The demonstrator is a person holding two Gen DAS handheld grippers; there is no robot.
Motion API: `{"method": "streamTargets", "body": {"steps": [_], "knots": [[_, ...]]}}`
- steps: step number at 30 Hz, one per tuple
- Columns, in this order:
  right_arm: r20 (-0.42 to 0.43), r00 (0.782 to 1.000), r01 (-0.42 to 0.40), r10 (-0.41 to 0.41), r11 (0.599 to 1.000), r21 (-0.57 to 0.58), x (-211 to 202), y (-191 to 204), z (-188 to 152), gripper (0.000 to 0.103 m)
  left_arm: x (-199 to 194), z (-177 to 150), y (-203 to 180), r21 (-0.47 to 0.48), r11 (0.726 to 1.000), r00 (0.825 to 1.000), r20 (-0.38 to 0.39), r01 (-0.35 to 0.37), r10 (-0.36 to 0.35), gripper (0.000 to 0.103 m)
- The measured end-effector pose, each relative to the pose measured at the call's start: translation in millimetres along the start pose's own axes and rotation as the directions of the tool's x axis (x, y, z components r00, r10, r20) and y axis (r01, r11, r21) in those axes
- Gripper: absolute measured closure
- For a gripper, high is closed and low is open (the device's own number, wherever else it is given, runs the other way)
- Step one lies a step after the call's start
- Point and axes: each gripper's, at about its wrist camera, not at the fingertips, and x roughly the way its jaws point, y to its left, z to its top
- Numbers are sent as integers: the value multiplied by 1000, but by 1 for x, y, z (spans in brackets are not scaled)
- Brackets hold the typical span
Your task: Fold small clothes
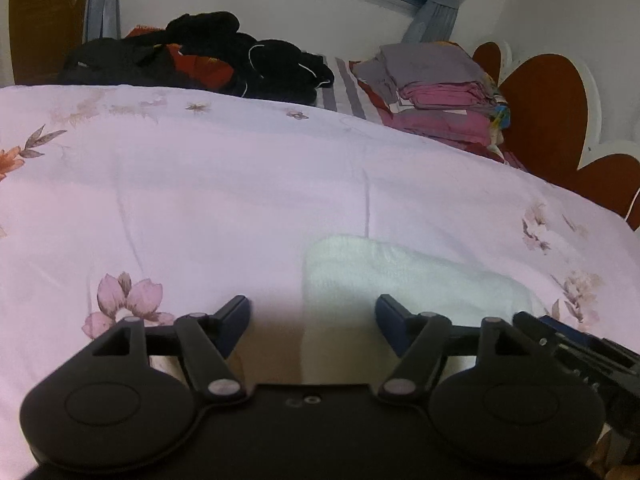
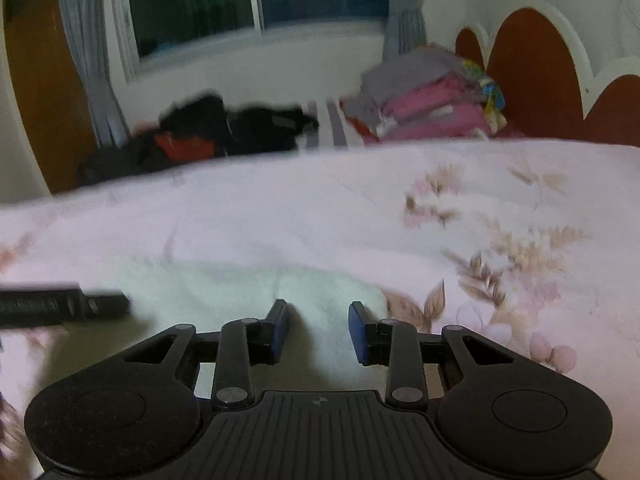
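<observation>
Low over a pale pink floral bedsheet (image 1: 240,184), both grippers point at a small white fluffy garment (image 1: 400,276).

Seen from the left wrist, the left gripper (image 1: 313,326) has its blue-padded jaws spread wide and empty, the garment's left edge lying beneath the gap in the lower centre. Seen from the right wrist, the right gripper (image 2: 319,330) stands partly parted above the garment's right end at lower centre; pads clear of the cloth. Across the upper frame lie a dark clothes heap (image 1: 208,54) and a folded pink-and-grey stack (image 1: 436,92).
</observation>
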Motion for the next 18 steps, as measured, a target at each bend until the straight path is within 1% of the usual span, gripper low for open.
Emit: {"method": "streamTargets", "body": {"steps": [2, 5, 10, 12, 18], "knots": [[-7, 1000, -6, 6, 1000, 7, 0, -1, 1, 71, -1, 0, -2, 19, 1000, 1000, 3, -9, 9, 31], [-15, 1000, -9, 9, 1000, 8, -3, -3, 3, 71, -4, 1, -1, 10, 1000, 1000, -7, -14, 14, 31], [9, 1000, -26, 26, 999, 42, -28, -5, 5, 71, -14, 3, -5, 36, 999, 1000, 1, -26, 26, 31], [16, 999, -40, 39, 999, 32, -40, -3, 2, 71, -20, 2, -5, 36, 999, 1000, 3, -20, 20, 33], [19, 998, -62, 62, 998, 0, -66, 4, -12, 71, -38, -8, -8, 65, 998, 1000, 10, -6, 6, 33]]}}
